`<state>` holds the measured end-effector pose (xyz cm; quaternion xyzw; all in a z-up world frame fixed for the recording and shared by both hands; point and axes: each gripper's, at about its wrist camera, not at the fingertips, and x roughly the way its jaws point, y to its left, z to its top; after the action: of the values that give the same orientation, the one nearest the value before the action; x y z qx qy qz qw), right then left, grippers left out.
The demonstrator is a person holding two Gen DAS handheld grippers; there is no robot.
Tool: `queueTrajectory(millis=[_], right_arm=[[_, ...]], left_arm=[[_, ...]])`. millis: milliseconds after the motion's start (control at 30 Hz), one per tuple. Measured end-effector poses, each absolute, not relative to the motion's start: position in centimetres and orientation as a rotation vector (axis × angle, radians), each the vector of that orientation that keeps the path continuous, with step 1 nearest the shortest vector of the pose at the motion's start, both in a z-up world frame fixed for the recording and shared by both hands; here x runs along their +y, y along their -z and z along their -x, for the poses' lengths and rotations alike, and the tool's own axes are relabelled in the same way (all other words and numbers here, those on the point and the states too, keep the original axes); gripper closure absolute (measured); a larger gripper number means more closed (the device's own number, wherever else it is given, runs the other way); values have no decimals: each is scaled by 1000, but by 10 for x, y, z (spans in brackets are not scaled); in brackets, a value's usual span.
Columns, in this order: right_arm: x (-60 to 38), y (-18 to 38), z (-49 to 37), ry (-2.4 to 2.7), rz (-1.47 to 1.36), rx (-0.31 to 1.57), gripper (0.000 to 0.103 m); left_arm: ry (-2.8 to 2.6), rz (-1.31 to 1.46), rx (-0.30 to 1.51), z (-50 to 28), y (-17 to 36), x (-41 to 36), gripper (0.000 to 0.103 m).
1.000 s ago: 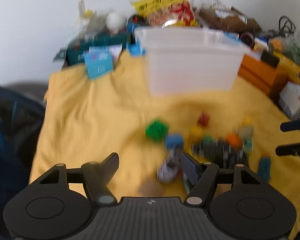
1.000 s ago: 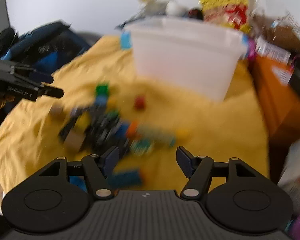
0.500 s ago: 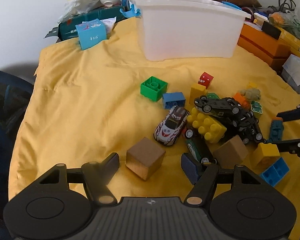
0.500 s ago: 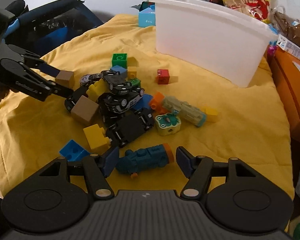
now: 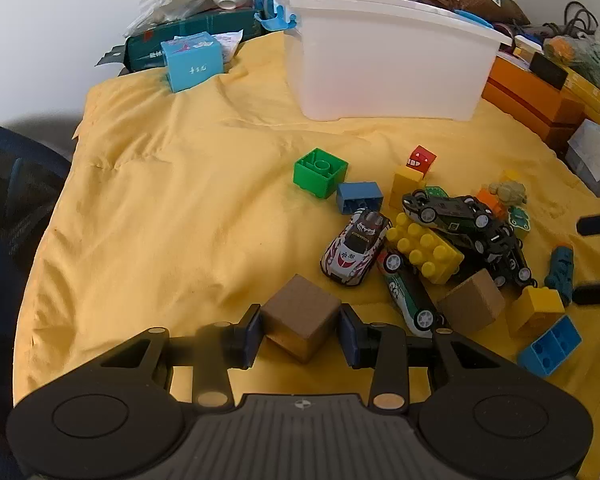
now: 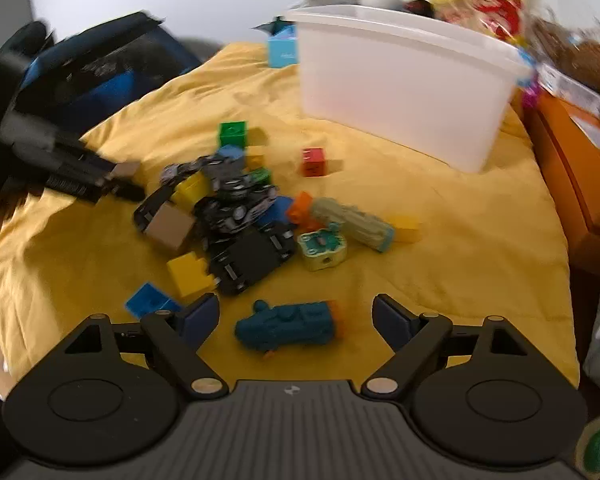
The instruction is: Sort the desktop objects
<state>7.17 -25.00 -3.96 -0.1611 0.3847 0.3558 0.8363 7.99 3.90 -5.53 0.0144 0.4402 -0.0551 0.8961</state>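
Left wrist view: the left gripper (image 5: 300, 330) clamps a wooden cube (image 5: 300, 317) on the yellow cloth (image 5: 160, 208), the white bin (image 5: 388, 64) at one o'clock. The right gripper (image 6: 296, 318) gapes wide around a blue toy train (image 6: 286, 325), holding nothing.

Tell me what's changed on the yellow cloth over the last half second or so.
The left gripper moved forward and closed its pads on the near wooden cube, which had been lying free in front of its open fingers. The right gripper is still open, still framing the teal toy train. The white bin, the car pile and the other blocks have not moved.
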Motion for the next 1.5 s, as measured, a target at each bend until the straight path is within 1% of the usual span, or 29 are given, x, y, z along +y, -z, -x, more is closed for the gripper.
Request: queueTrajectory(millis=[33, 67, 100, 133, 267, 400, 633, 867, 1133, 1300, 1500], right_arm=[[-248, 42, -71, -757, 353, 819, 24], [-246, 46, -70, -753, 365, 827, 31], [-244, 49, -70, -746, 377, 834, 34], [-243, 51, -70, -744, 383, 835, 34], [-242, 52, -69, -754, 387, 821, 35], [-249, 36, -71, -740, 350, 789, 35], [-265, -25, -98, -683, 232, 665, 35], [-259, -83, -160, -621, 144, 580, 35], [-249, -120, -241, -552, 82, 614, 35], [-246, -119, -277, -518, 64, 695, 35], [-239, -107, -311, -491, 63, 807, 34]], left_arm=[[114, -26, 914, -81, 55, 39, 60], [114, -24, 915, -81, 55, 39, 60], [114, -24, 916, -81, 55, 40, 60], [113, -23, 917, -81, 55, 40, 60], [113, -27, 917, -81, 55, 39, 60], [101, -12, 889, -79, 45, 37, 60], [137, 17, 746, -89, -15, 23, 60], [161, 27, 707, -144, -73, 0, 60], [186, 25, 735, -221, -113, -26, 60], [155, 105, 808, -266, -119, -24, 60], [156, 79, 869, -299, -114, -32, 60]])
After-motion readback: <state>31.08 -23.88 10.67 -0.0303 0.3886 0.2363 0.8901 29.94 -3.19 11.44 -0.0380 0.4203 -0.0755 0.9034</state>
